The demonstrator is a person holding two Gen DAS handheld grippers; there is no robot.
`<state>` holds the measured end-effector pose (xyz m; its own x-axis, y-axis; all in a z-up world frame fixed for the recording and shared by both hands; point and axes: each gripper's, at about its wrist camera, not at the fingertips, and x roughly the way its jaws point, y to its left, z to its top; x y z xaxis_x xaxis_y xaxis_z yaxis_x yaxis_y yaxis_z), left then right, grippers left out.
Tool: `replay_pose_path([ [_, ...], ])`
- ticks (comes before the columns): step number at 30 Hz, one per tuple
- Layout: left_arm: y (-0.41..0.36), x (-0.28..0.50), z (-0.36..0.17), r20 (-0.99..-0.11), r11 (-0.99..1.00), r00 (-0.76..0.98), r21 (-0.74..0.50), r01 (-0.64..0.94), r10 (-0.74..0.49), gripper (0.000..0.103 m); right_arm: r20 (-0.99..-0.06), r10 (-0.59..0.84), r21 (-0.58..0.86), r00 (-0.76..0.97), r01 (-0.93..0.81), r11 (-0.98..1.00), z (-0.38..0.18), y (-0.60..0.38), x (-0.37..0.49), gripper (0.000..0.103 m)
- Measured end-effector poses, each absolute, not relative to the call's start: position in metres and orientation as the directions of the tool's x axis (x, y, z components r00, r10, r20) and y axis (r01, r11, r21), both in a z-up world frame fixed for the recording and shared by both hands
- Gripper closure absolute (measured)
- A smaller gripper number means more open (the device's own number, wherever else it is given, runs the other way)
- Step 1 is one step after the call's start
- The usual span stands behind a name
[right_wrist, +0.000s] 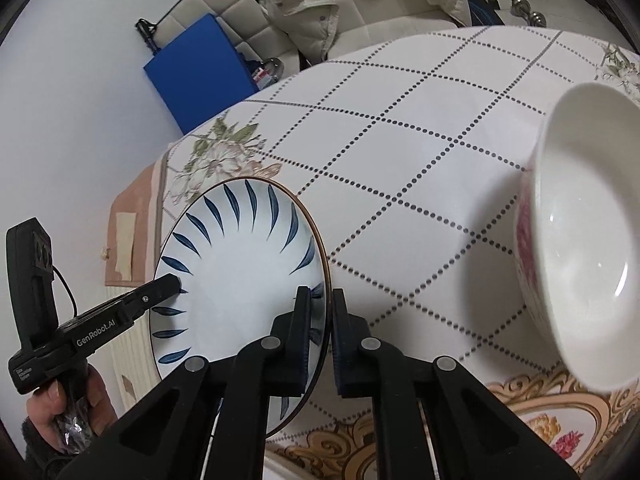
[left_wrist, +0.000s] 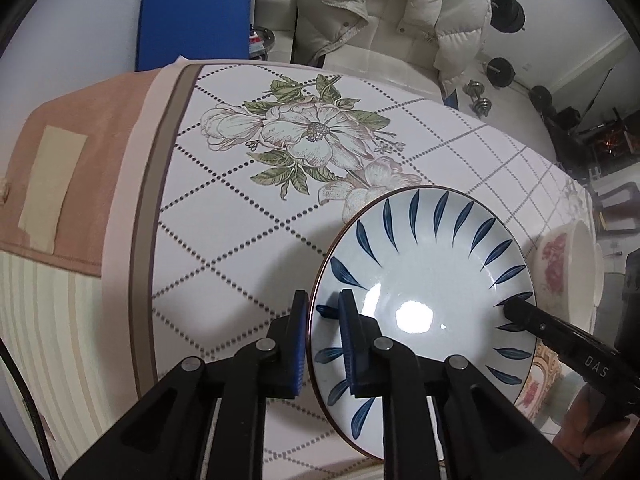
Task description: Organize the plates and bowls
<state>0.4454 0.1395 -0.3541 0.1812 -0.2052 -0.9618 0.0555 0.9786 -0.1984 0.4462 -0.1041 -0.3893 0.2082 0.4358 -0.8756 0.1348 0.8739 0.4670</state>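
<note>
A white plate with blue leaf strokes and a brown rim (left_wrist: 424, 280) (right_wrist: 240, 264) is held between both grippers above the table. My left gripper (left_wrist: 324, 336) is shut on its left rim, one finger on each side. My right gripper (right_wrist: 320, 332) is shut on its right rim; one of its fingers (left_wrist: 520, 308) shows in the left wrist view. A white bowl with pink flowers (right_wrist: 580, 248) (left_wrist: 572, 264) stands to the right of the plate on a gold-patterned plate (right_wrist: 560, 420) (left_wrist: 536, 384).
The table (left_wrist: 240, 208) carries a white cloth with a dotted grid and flower prints. Its left edge drops away near the plate. Behind stand a sofa with a cream jacket (left_wrist: 384, 8), a blue board (left_wrist: 192, 12) and dumbbells (left_wrist: 480, 100).
</note>
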Motion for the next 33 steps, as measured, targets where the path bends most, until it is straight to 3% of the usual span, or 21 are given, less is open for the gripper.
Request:
replay_pose_path([
  [19, 0.151, 0.321, -0.278, -0.941, 0.981, 0.287, -0.195, -0.022, -0.181, 0.09, -0.835, 0.498, 0.507, 0.233, -0.022, 0.862, -0.307, -0.102, 0.33, 0.094],
  [33, 0.157, 0.238, -0.294, -0.943, 0.973, 0.252, -0.23, -0.025, -0.216, 0.091, -0.853, 0.473, 0.486, 0.22, 0.009, 0.874, -0.313, -0.098, 0.234, 0.094],
])
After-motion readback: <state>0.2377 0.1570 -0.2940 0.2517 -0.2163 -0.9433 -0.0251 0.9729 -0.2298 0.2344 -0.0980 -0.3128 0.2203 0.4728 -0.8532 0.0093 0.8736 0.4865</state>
